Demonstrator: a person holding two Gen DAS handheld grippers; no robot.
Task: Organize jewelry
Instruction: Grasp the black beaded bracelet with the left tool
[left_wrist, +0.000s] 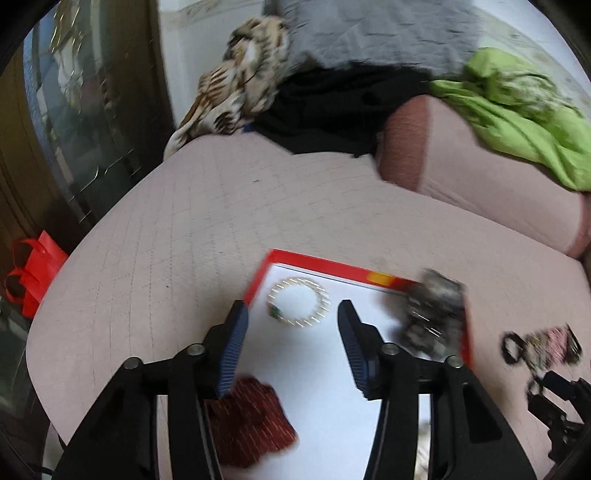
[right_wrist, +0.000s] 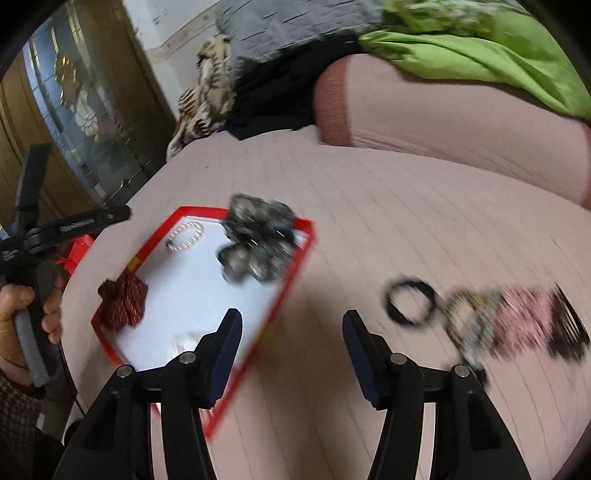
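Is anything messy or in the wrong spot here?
Yes. A black hair ring, a pink piece and other blurry bits lie loose on the bed, outside the red-rimmed tray. The pearl bracelet is already inside it.

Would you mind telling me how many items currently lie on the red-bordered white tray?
3: a pearl bead bracelet near the far corner, a grey-black fabric scrunchie at the right edge, and a dark red patterned scrunchie at the left. The right gripper may hide more.
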